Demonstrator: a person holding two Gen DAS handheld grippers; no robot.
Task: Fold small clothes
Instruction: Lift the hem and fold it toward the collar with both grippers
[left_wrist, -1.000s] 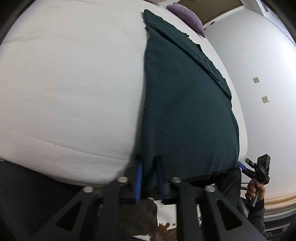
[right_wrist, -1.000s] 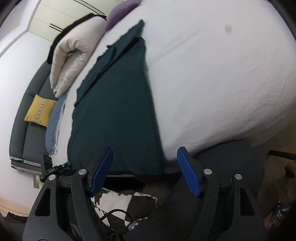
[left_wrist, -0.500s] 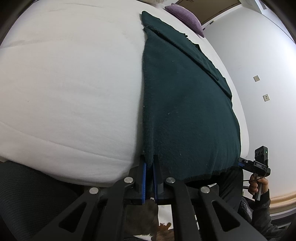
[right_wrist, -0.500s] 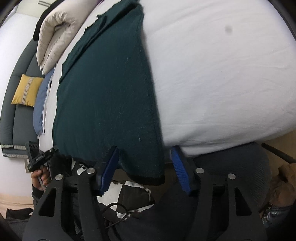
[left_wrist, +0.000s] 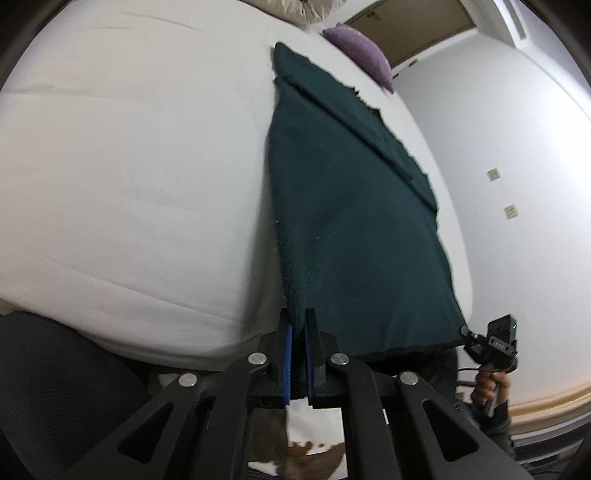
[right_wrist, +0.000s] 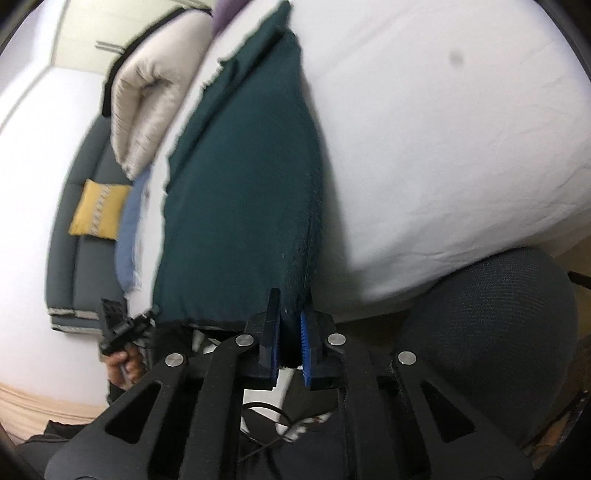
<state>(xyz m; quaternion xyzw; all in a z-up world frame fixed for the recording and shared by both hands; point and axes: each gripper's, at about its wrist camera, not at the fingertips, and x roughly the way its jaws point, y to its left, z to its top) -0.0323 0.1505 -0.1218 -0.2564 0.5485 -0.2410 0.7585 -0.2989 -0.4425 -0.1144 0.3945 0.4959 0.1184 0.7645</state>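
Observation:
A dark green garment (left_wrist: 354, 221) lies stretched lengthwise on the white bed (left_wrist: 129, 166), its near hem hanging at the bed's front edge. My left gripper (left_wrist: 298, 325) is shut on the hem's left corner. My right gripper (right_wrist: 291, 314) is shut on the hem's right corner of the same garment (right_wrist: 243, 184). Each gripper shows in the other's view, the right one (left_wrist: 476, 338) at the far corner of the hem and the left one (right_wrist: 147, 317) likewise.
A purple pillow (left_wrist: 358, 48) lies at the bed's far end. A beige rolled duvet (right_wrist: 147, 99), a blue cloth (right_wrist: 127, 229) and a grey sofa with a yellow cushion (right_wrist: 98, 210) are to the left. A dark chair back (right_wrist: 491, 332) stands below the bed edge.
Both grippers closed on the near hem corners: the left shut first, the right moved in from open and clamped. The hem is now lifted and pulled taut.

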